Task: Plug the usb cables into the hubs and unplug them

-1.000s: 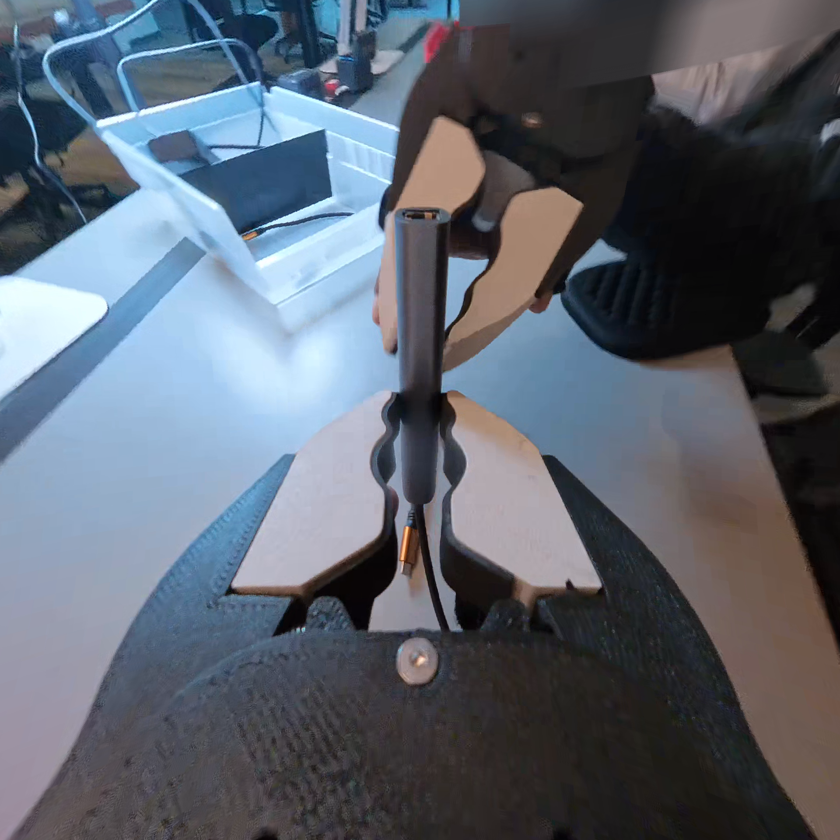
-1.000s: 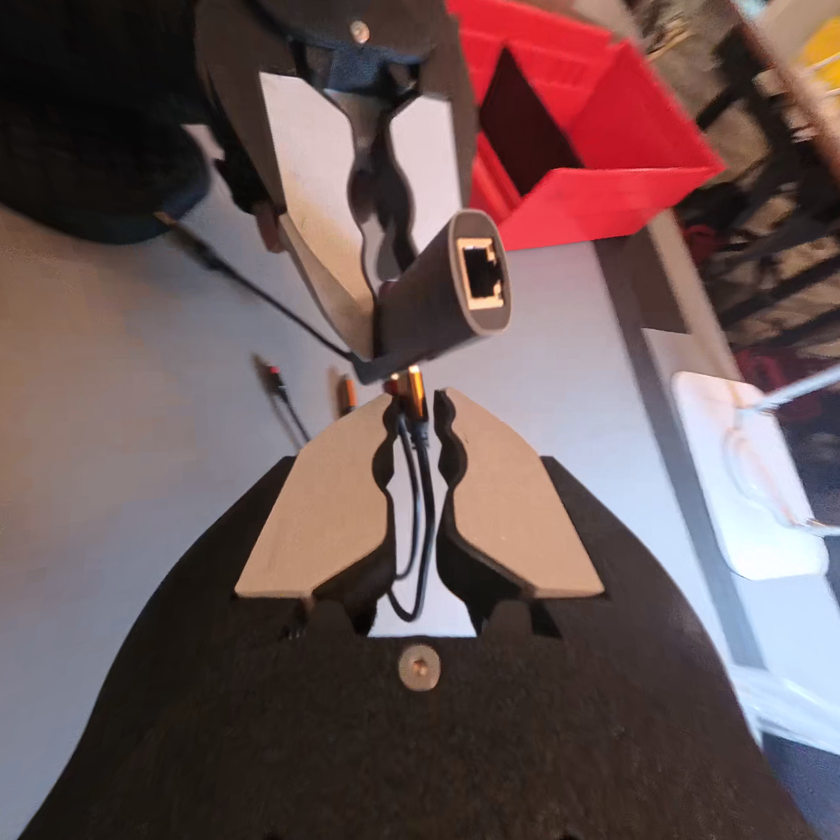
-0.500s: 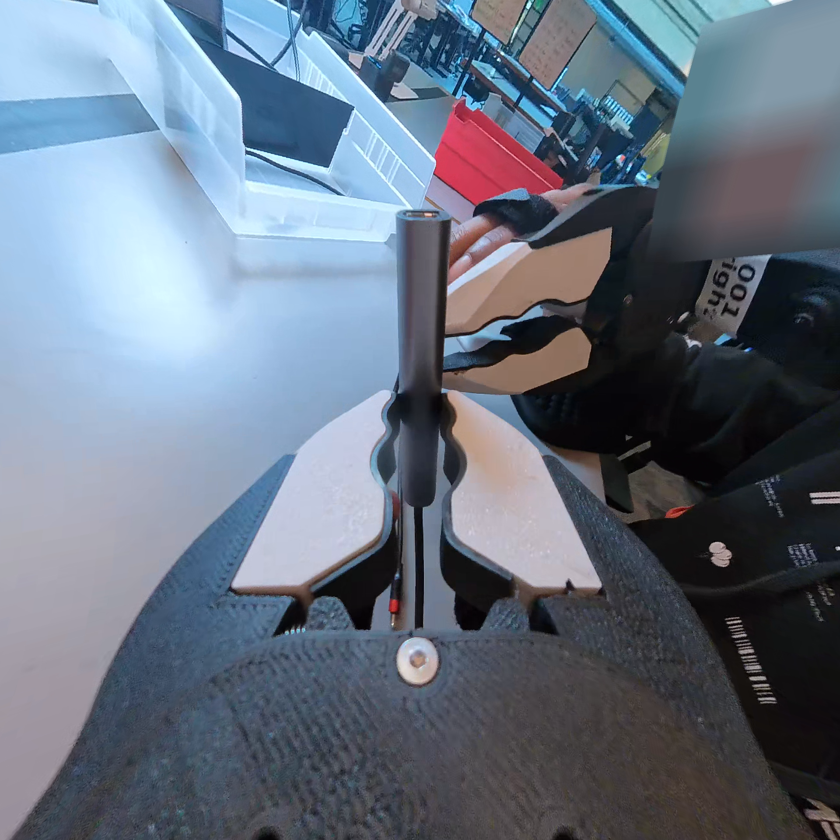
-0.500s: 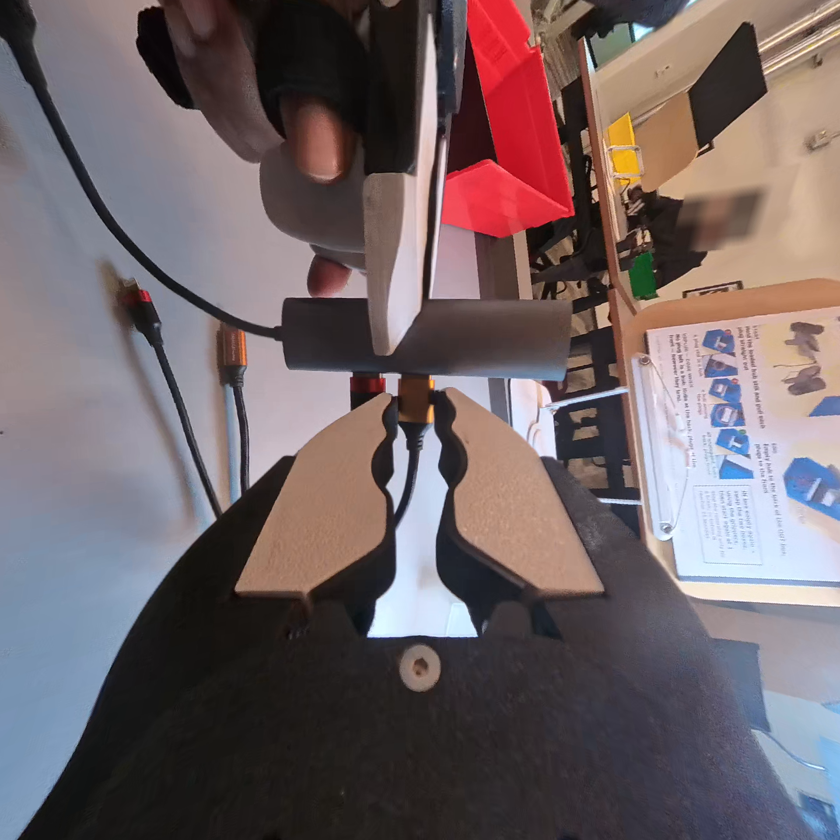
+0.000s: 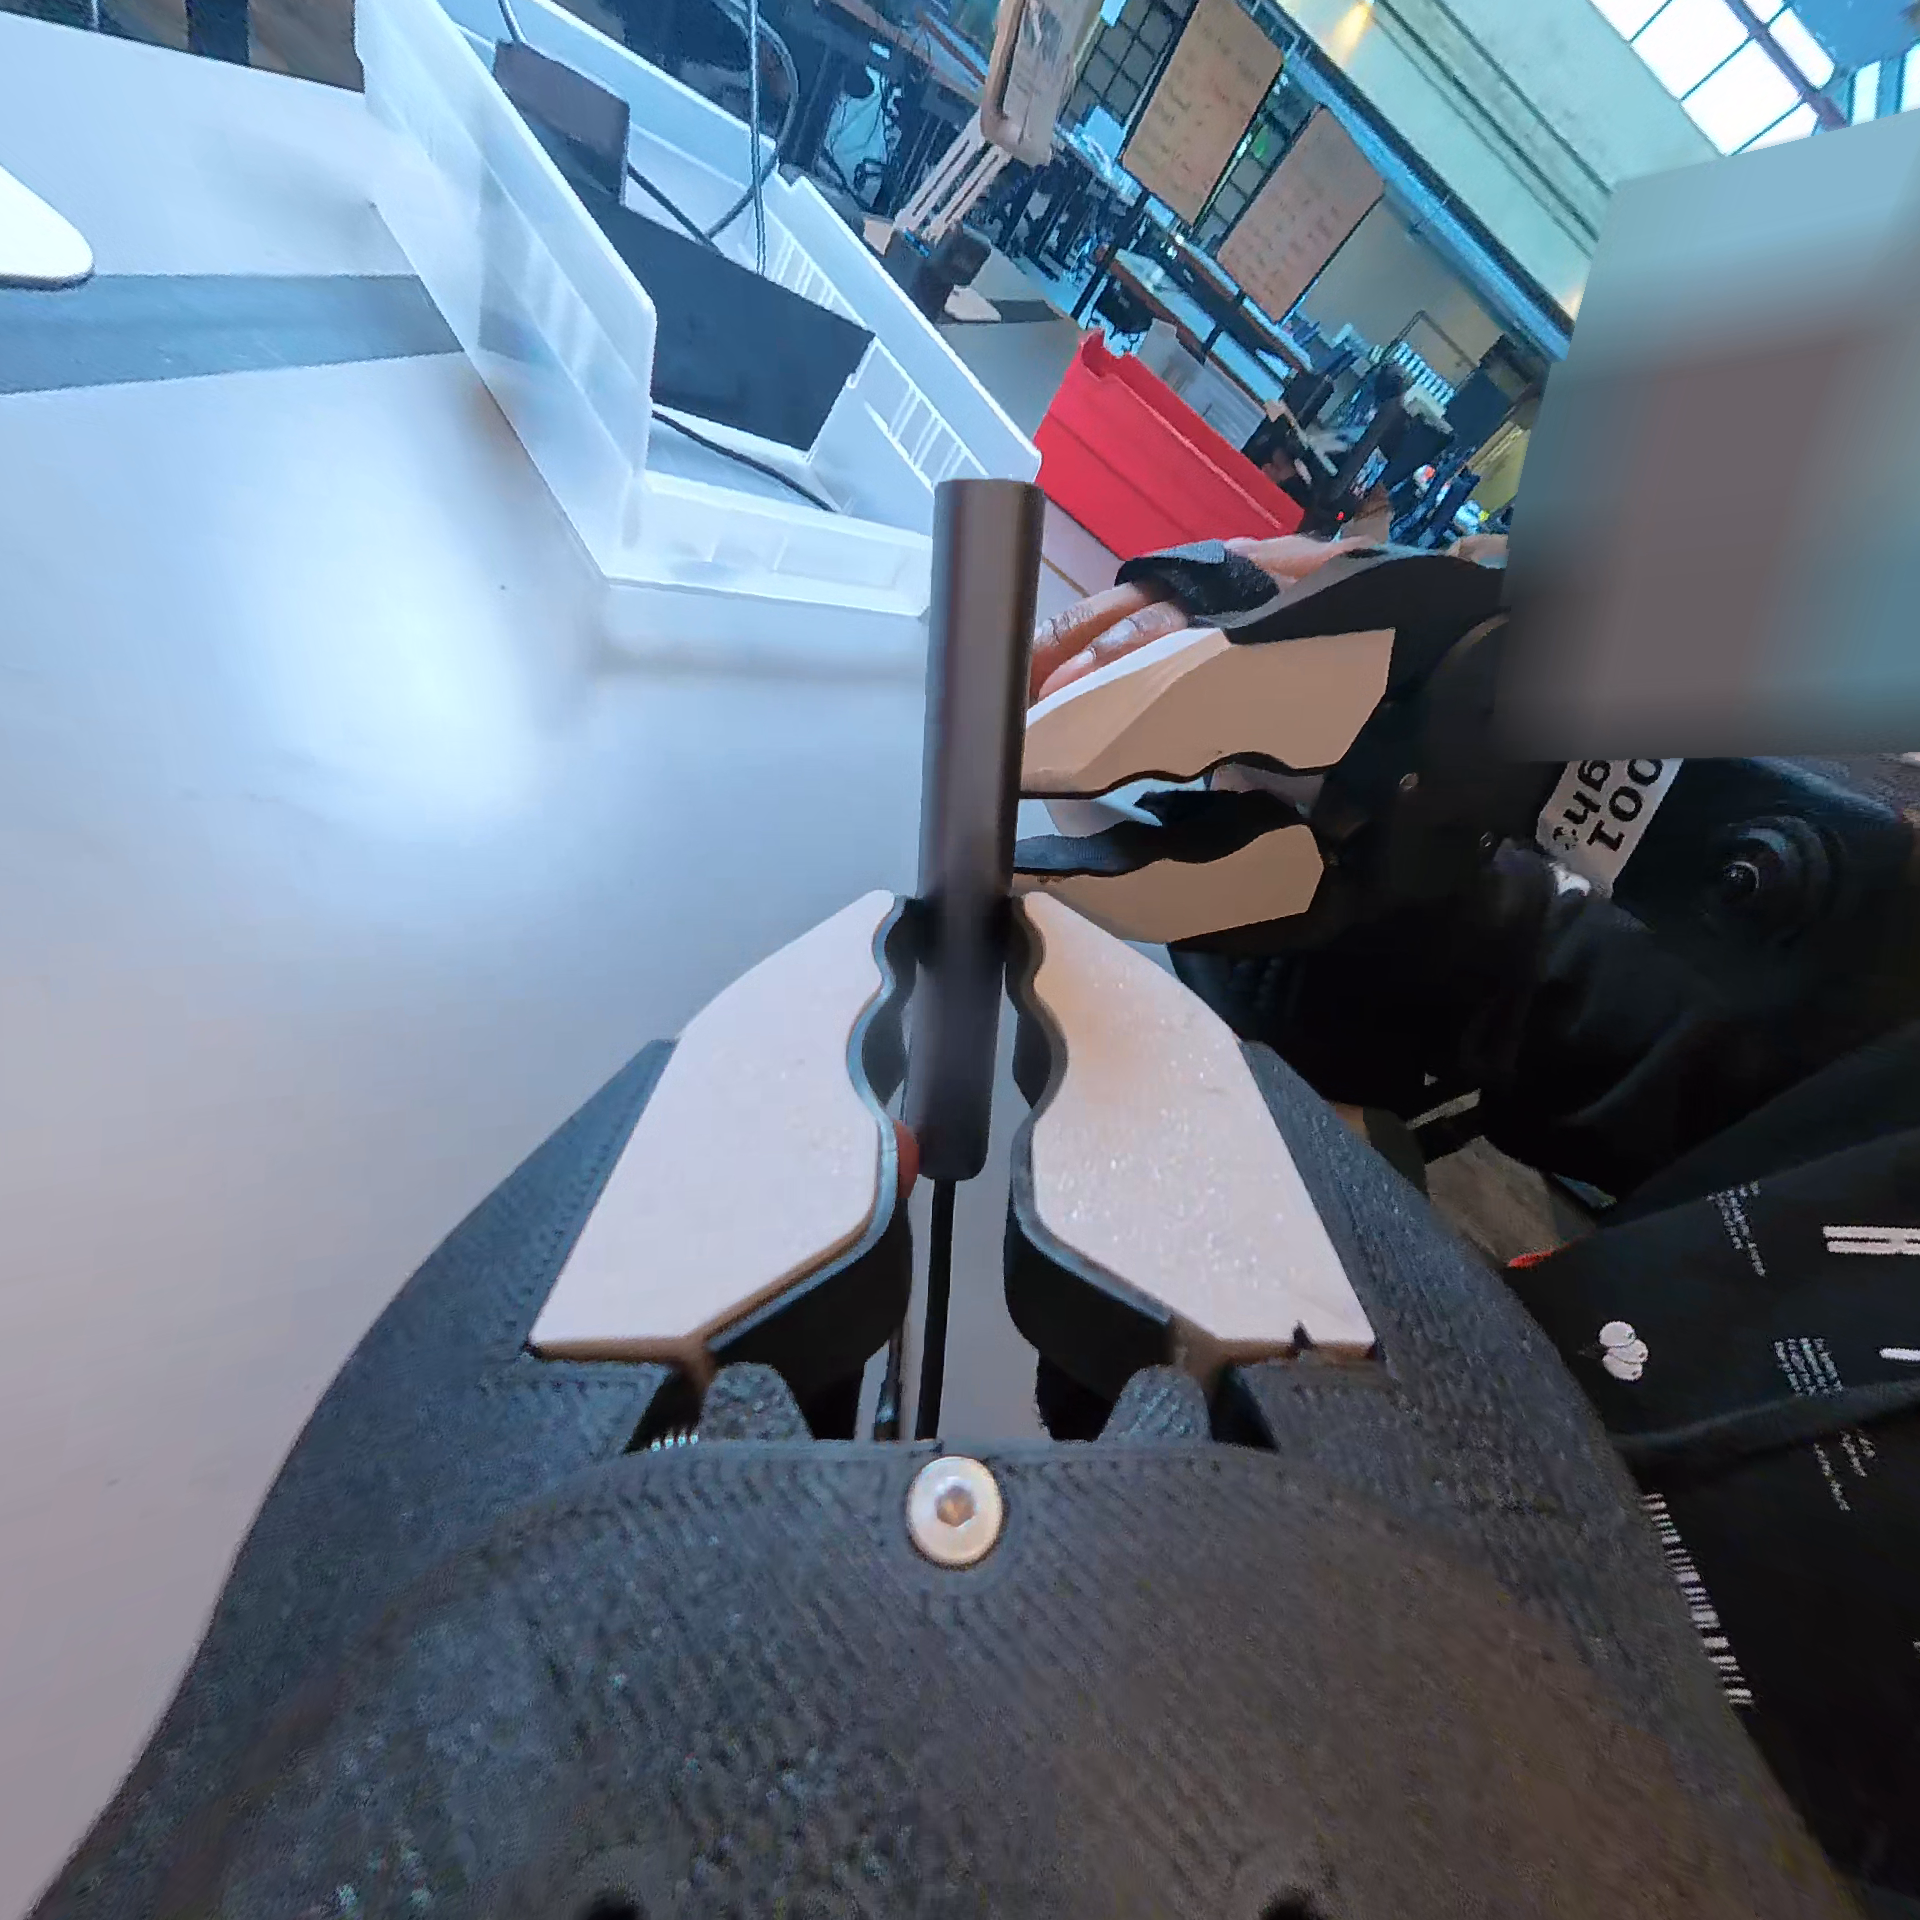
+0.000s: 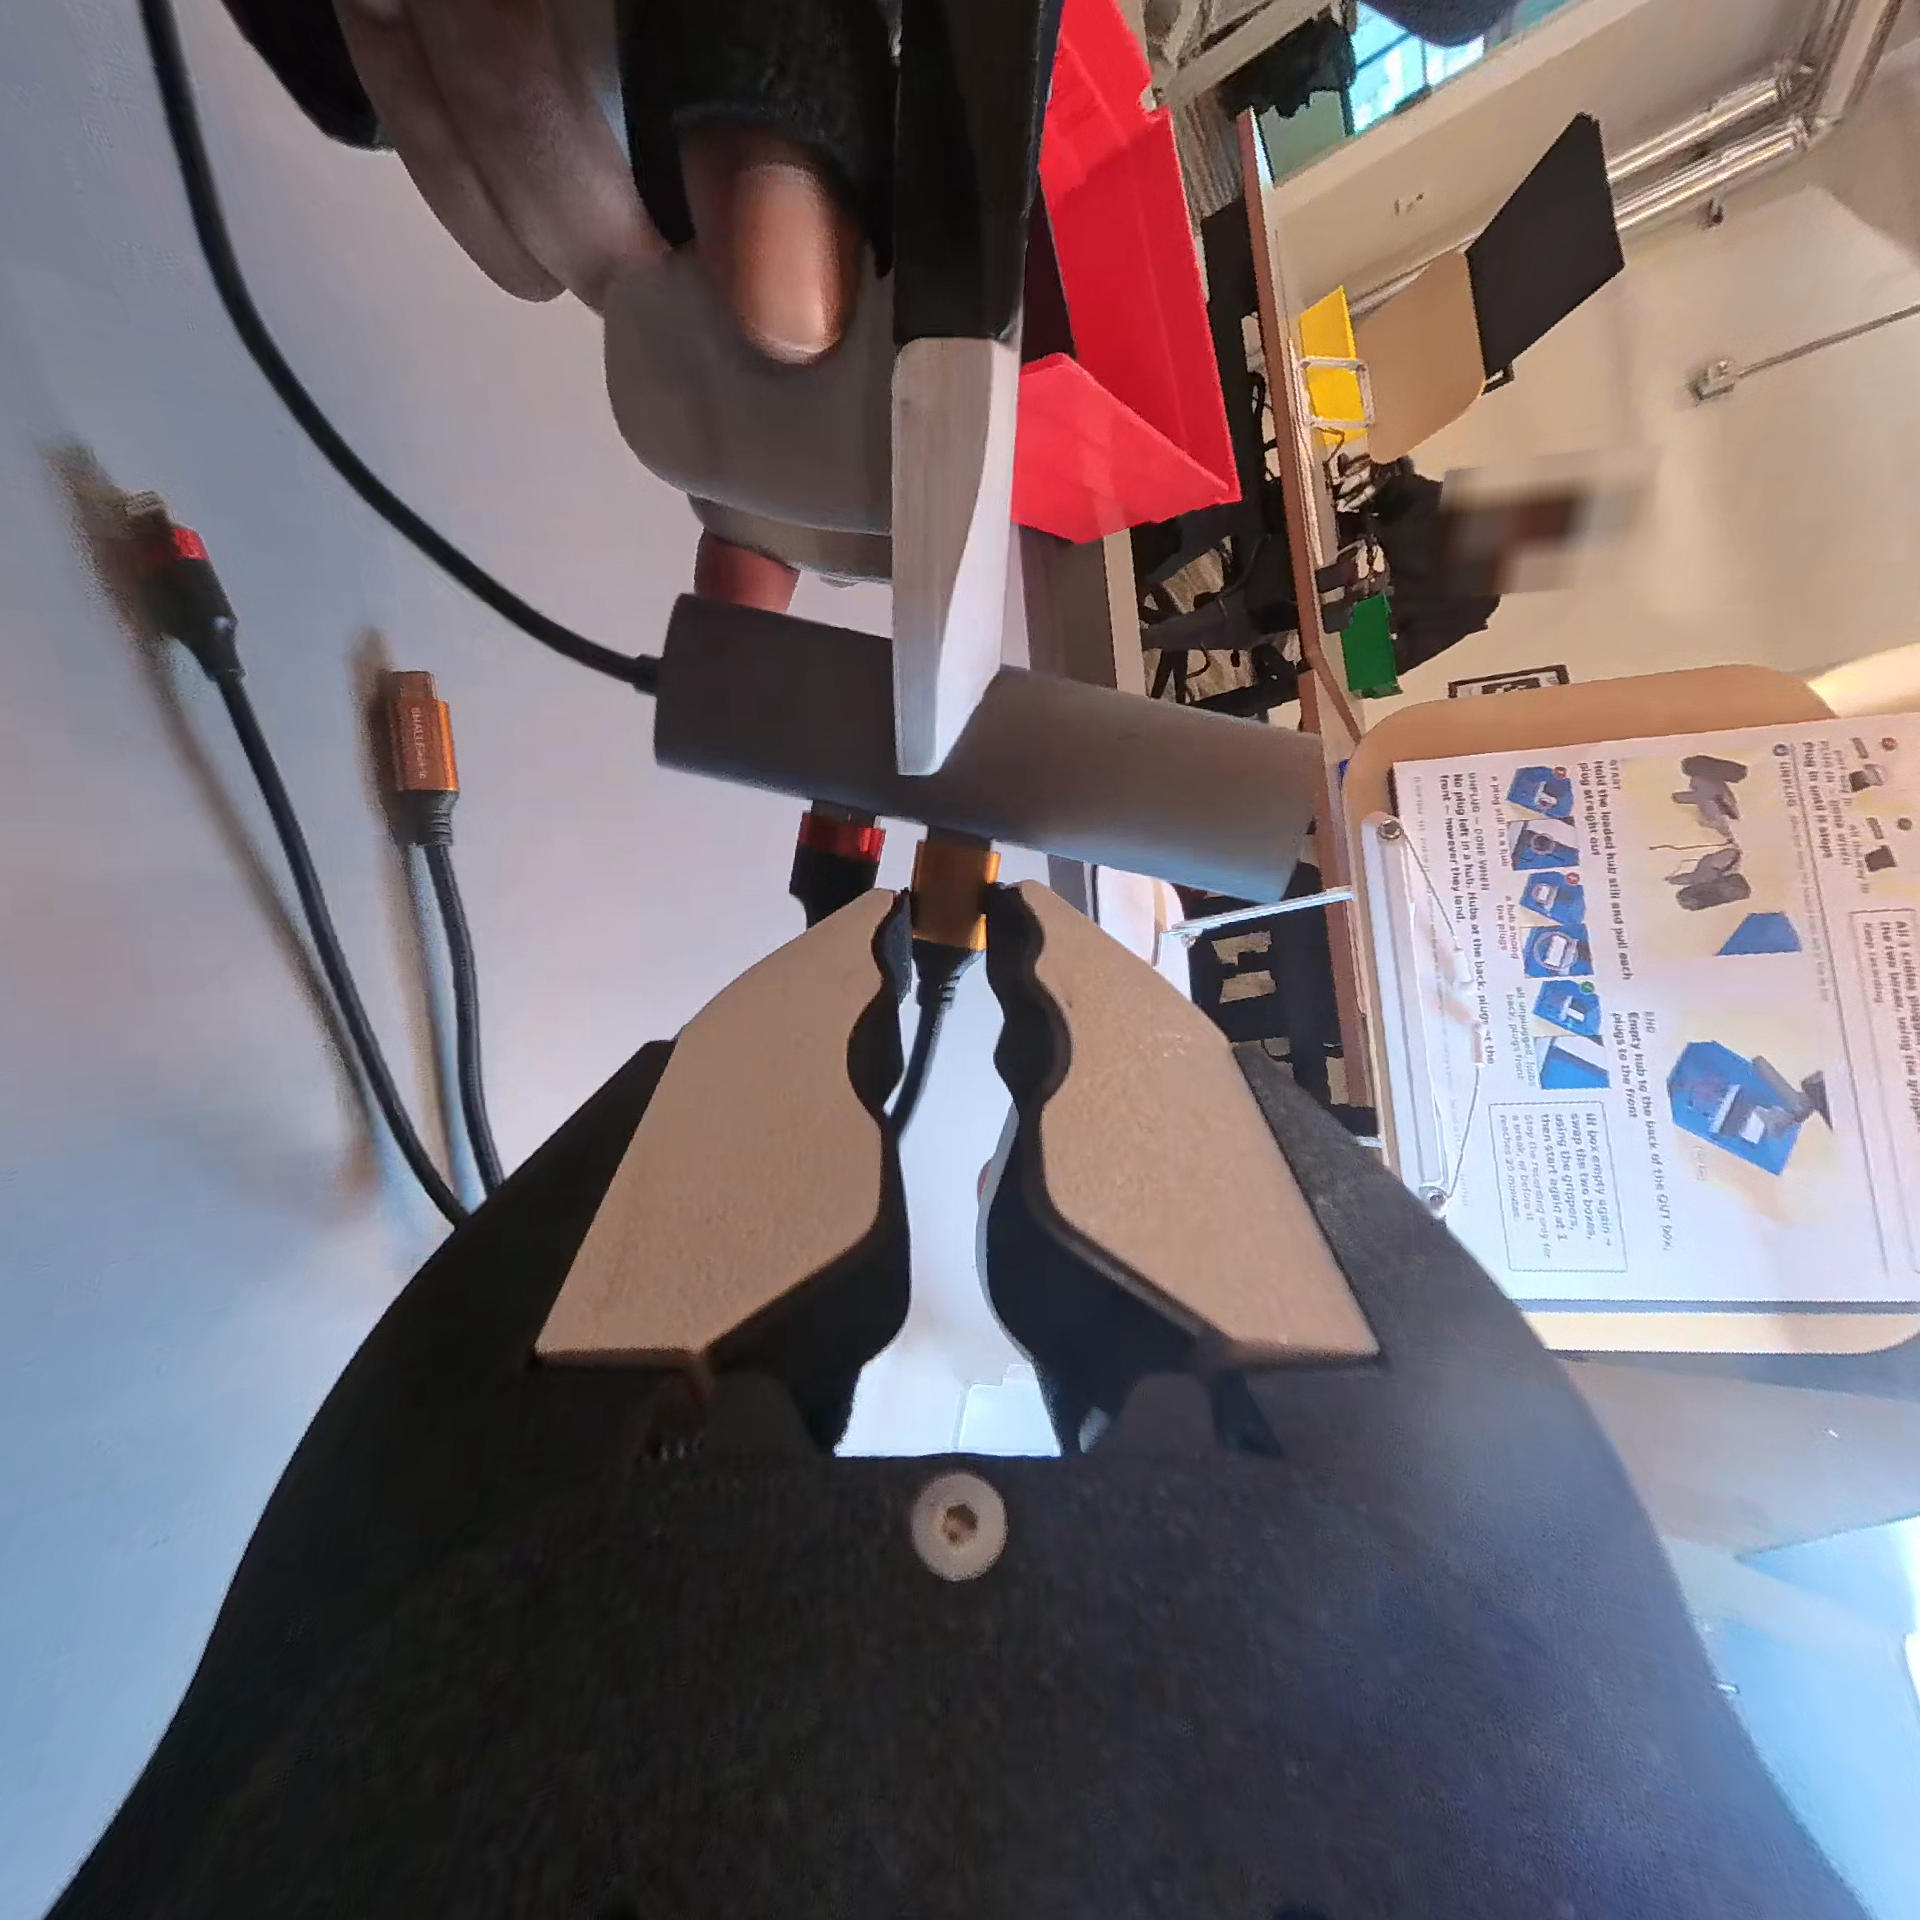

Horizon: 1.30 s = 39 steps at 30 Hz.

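My left gripper [image 5: 961,914] is shut on a dark grey USB hub [image 5: 977,727] that sticks out forward between its fingers. In the right wrist view the hub [image 6: 1122,790] lies crosswise, with one left finger [image 6: 951,582] clamped over it. My right gripper [image 6: 948,904] is shut on an orange plug [image 6: 951,888] with a black cable. The plug's tip sits in the hub's side. A red plug [image 6: 836,842] is plugged in beside it. The right gripper [image 5: 1029,821] also shows at the hub's right side in the left wrist view.
Two loose cables lie on the white table: a red-tipped one [image 6: 182,582] and an orange-tipped one [image 6: 421,758]. A clear bin [image 5: 582,312] and a red bin [image 5: 1143,457] stand behind. An instruction sheet [image 6: 1662,987] is at the right. The grippers are tip to tip, or close to it.
Both grippers turned and came together. The orange plug went from just below the hub to seated in its side port. The hub now tilts slightly.
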Available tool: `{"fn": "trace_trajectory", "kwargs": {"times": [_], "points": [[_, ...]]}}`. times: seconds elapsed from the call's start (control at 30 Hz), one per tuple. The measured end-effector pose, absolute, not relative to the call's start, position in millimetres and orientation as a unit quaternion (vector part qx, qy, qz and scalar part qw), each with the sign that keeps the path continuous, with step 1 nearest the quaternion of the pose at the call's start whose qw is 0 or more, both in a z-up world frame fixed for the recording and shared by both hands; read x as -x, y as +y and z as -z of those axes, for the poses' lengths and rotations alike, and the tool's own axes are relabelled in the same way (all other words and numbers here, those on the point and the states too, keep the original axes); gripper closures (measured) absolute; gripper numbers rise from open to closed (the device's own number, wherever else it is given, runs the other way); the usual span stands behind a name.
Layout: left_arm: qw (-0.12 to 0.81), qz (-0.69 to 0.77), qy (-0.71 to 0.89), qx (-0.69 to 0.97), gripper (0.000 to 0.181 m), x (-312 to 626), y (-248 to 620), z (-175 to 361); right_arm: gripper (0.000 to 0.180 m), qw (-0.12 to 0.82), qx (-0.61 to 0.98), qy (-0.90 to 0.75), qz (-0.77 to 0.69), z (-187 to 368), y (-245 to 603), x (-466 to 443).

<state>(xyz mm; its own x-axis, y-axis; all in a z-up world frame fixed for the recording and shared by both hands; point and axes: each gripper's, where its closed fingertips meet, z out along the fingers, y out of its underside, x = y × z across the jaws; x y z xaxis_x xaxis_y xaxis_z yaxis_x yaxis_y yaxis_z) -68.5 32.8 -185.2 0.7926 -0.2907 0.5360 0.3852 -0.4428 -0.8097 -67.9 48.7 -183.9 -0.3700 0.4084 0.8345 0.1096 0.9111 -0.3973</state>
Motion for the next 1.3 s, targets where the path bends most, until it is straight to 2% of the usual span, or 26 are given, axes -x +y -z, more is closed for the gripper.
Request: {"fn": "trace_trajectory", "kwargs": {"times": [0.13,0.2,0.23,0.33,0.47,0.5,0.67,0.9,0.97,1.07,1.13,1.17,1.3], "points": [[0.54,0.318,-0.038,0.778,0.165,73,35,180,0.168,0.539,0.174,-0.812,-0.143,181,52,67],[0.591,0.284,-0.087,0.75,0.164,111,30,163,0.173,0.536,0.205,-0.815,-0.08,192,86,64],[0.617,0.275,-0.101,0.73,0.165,136,20,148,0.176,0.533,0.228,-0.808,-0.109,195,95,61],[0.636,0.222,-0.054,0.737,0.165,142,0,131,0.179,0.58,0.238,-0.761,-0.167,156,98,61],[0.626,0.231,-0.048,0.743,0.165,134,1,131,0.178,0.586,0.229,-0.745,-0.222,127,81,68],[0.624,0.228,-0.047,0.746,0.165,133,2,133,0.173,0.583,0.228,-0.745,-0.231,126,77,69],[0.601,0.264,-0.014,0.754,0.165,112,6,146,0.158,0.536,0.223,-0.766,-0.275,145,54,71],[0.562,0.238,0.113,0.784,0.165,61,9,167,0.158,0.405,0.235,-0.811,-0.35,175,27,66],[0.561,0.211,0.144,0.788,0.165,56,8,170,0.167,0.38,0.232,-0.818,-0.366,179,22,62],[0.557,0.162,0.196,0.79,0.165,50,5,174,0.169,0.333,0.235,-0.824,-0.393,182,17,54],[0.562,0.106,0.228,0.788,0.154,45,7,176,0.17,0.32,0.231,-0.824,-0.406,182,12,51],[0.558,0.062,0.246,0.79,0.163,46,8,179,0.171,0.32,0.226,-0.828,-0.401,183,10,50],[0.542,-0.071,0.329,0.77,0.163,48,6,182,0.173,0.333,0.214,-0.84,-0.371,188,10,49]]}}
